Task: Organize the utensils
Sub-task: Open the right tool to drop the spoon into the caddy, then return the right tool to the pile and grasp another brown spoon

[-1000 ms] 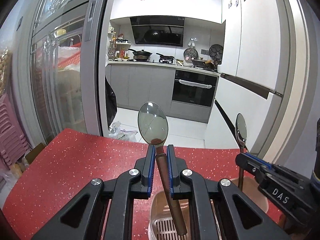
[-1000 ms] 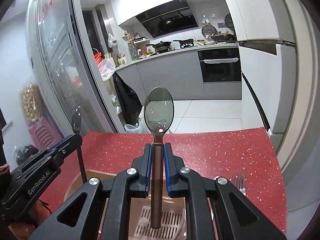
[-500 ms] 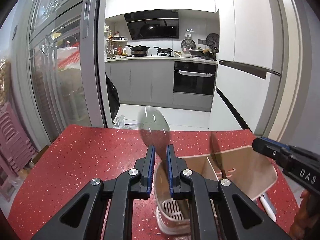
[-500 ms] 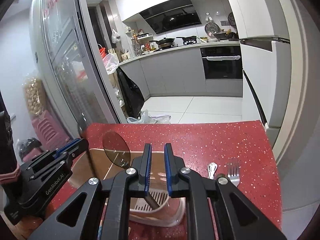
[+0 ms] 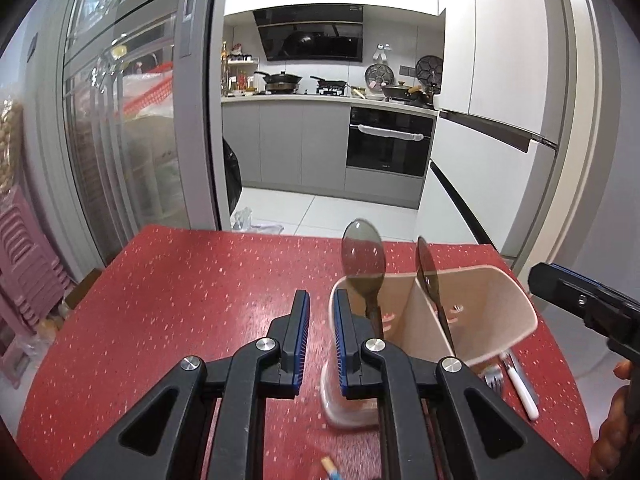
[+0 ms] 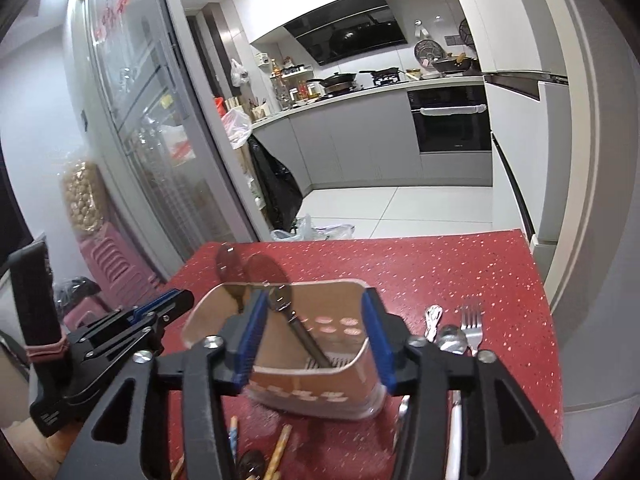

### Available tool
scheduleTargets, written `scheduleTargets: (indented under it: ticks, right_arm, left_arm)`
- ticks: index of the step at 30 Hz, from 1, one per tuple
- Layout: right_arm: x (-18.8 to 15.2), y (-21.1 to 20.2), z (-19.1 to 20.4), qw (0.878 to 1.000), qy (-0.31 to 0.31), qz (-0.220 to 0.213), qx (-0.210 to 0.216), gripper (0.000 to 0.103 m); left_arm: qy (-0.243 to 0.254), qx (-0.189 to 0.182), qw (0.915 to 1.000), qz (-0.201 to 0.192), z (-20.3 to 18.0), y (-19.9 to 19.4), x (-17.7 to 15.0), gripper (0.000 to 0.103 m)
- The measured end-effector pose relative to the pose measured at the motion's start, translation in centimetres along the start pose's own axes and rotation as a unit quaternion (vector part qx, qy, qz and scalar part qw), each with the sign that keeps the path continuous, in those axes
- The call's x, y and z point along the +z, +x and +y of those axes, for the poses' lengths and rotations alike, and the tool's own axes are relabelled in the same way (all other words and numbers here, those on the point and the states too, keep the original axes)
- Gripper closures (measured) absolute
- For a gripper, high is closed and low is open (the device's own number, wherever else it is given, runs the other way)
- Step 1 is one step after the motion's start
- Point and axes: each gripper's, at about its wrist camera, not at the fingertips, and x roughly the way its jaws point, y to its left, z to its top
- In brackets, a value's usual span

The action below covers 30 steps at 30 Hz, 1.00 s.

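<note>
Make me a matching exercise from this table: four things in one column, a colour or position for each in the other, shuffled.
Things:
1. spoons
2. fork
3. holder
4. table

Colour or position:
a. red
b. beige
c. lying flat
d. standing, bowls up

Pairs: 1-d, 2-c, 3-b, 4-a

Two spoons [image 5: 363, 256] in one holder [image 5: 508, 312]; beside it perhaps two forks [image 6: 471, 326].
</note>
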Motion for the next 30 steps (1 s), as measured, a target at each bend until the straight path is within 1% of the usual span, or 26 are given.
scheduleTargets:
  ticks: [1,2,3,4,6,7,9,12,14,15,16,19,21,23,25,28,30]
  right_arm:
    - [-0.2,-0.4,0.3,1.0,-0.002,0.002,0.0,0.04]
    - [-0.4,-0.7,0.5,1.0,-0.002,0.005,0.002,0.037]
    - [-0.6,-1.1,0.7,1.0,-0.001,0.008,0.004,0.033]
    - [-0.9,-1.3,0.9,1.0,0.0,0.01,0.006,0.029]
    - [-1.4,-2.0,1.3,1.0,0.006,0.02,0.006,0.025]
    - [-1.7,-2.2,1.5,1.0,0.008,0.025,0.008,0.022]
    - [-2.4,-2.7,1.7,0.999,0.012,0.035,0.008,0.022]
    - [-3.4,-3.5,1.8,0.999,0.023,0.047,0.007,0.016]
    - [-4.2,-4.0,1.7,0.998,0.035,0.055,0.01,0.015]
    - [-4.7,-4.1,1.6,0.997,0.039,0.063,0.008,0.011]
    - [-5.2,-4.2,1.5,0.997,0.042,0.072,0.003,0.001]
    - [-6.3,-4.6,1.6,0.995,0.048,0.085,-0.001,0.0]
    - [-7.2,-4.8,1.8,0.993,0.046,0.104,-0.007,0.0]
    - [-8.4,-4.7,2.2,0.99,0.04,0.132,-0.007,0.0]
    - [-9.4,-4.7,2.4,0.987,0.037,0.153,-0.025,0.0]
    - [-10.9,-4.5,2.3,0.983,0.049,0.176,-0.029,0.0]
    - [-12.2,-4.0,2.1,0.977,0.063,0.2,-0.028,0.0]
  left_arm:
    - [-0.004,0.0,1.0,0.004,0.3,-0.4,-0.3,0.068]
    - [-0.007,0.001,0.9999,0.009,0.6,-0.6,-0.6,0.065]
    - [-0.01,0.002,0.9999,0.013,0.8,-0.8,-0.8,0.029]
    - [-0.016,0.009,0.9996,0.021,1.1,-1.2,-1.1,0.0]
    - [-0.024,0.023,0.9994,0.01,1.6,-2.4,-1.8,0.0]
    - [-0.022,0.02,0.9995,0.014,1.7,-2.8,-2.0,0.0]
    - [-0.023,0.021,0.9993,0.022,2.1,-3.3,-2.7,0.0]
    - [-0.024,0.02,0.9989,0.036,2.8,-4.2,-4.0,0.0]
    - [-0.019,0.023,0.9982,0.052,3.2,-4.7,-5.1,0.0]
    - [-0.016,0.025,0.9978,0.059,3.4,-4.9,-5.6,0.0]
    - [-0.014,0.027,0.9973,0.067,3.7,-5.2,-6.3,0.0]
    - [-0.012,0.024,0.9957,0.088,4.4,-5.9,-7.9,0.0]
    - [-0.005,0.025,0.9942,0.104,4.5,-6.3,-9.3,0.0]
    - [0.007,0.018,0.9927,0.119,4.3,-6.6,-10.7,0.0]
    - [0.012,0.013,0.9912,0.131,4.0,-7.1,-12.1,0.0]
    - [0.014,0.0,0.9892,0.146,3.5,-7.5,-13.9,0.0]
    - [0.017,-0.009,0.9874,0.157,3.0,-7.5,-14.8,0.0]
